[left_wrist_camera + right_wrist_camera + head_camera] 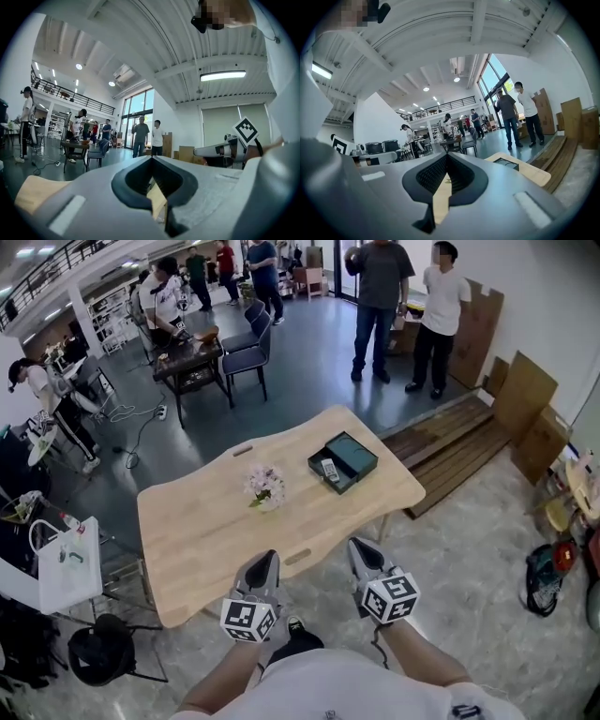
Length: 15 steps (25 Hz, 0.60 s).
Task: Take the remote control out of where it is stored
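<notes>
The remote control [330,471] lies in an open dark box [349,457] on the far right part of the light wooden table [206,531]. Both grippers hover at the table's near edge, well short of the box. My left gripper [269,557] is shut and holds nothing; in the left gripper view [151,159] its jaws meet at the tip. My right gripper [357,545] is also shut and empty [446,155]. In the right gripper view the box [506,163] shows ahead and to the right, and the remote cannot be made out there.
A small vase of pale flowers [266,488] stands mid-table, left of the box. Wooden planks [450,451] and cardboard [525,395] lie on the floor to the right. A white bag [70,563] and a black stool [98,652] stand left. People [379,296] stand beyond.
</notes>
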### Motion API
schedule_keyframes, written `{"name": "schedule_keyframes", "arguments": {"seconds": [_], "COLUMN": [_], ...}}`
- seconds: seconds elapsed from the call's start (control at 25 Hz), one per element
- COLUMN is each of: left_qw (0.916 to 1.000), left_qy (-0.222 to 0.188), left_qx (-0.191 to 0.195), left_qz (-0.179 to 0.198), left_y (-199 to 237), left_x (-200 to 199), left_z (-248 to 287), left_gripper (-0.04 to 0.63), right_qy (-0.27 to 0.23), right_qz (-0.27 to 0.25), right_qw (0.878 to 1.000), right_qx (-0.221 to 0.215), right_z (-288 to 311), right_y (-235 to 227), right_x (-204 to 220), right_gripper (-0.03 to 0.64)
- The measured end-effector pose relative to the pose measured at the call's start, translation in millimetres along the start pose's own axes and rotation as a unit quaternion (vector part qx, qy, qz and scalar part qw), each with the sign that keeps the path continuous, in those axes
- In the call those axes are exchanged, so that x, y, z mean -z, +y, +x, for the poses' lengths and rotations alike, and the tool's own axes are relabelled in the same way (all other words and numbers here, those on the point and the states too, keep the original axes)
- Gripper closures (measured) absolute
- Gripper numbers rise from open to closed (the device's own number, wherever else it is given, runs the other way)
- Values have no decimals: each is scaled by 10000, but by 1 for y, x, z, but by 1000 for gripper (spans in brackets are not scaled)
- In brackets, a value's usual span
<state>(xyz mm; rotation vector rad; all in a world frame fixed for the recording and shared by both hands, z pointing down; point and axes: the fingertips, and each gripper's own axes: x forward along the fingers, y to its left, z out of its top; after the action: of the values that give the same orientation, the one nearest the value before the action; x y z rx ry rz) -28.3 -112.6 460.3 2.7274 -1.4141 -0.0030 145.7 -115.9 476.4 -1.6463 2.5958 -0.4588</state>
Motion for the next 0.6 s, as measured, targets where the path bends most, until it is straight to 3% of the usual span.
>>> {"name": "schedule_keyframes", "arguments": {"seconds": [0.6], "left_qw": [9988], "left_qy": [-18], "left_qx": [495], "left_qz": [-62], "left_y": [147], "left_x": [-11], "left_z": [119], "left_gripper": [595], "right_qy": [-136], "right_qz": [32], "right_qw": [9986], "right_qx": [506], "right_z": [170], "right_y": [-22], "right_x": [-31], "right_gripper": [589]}}
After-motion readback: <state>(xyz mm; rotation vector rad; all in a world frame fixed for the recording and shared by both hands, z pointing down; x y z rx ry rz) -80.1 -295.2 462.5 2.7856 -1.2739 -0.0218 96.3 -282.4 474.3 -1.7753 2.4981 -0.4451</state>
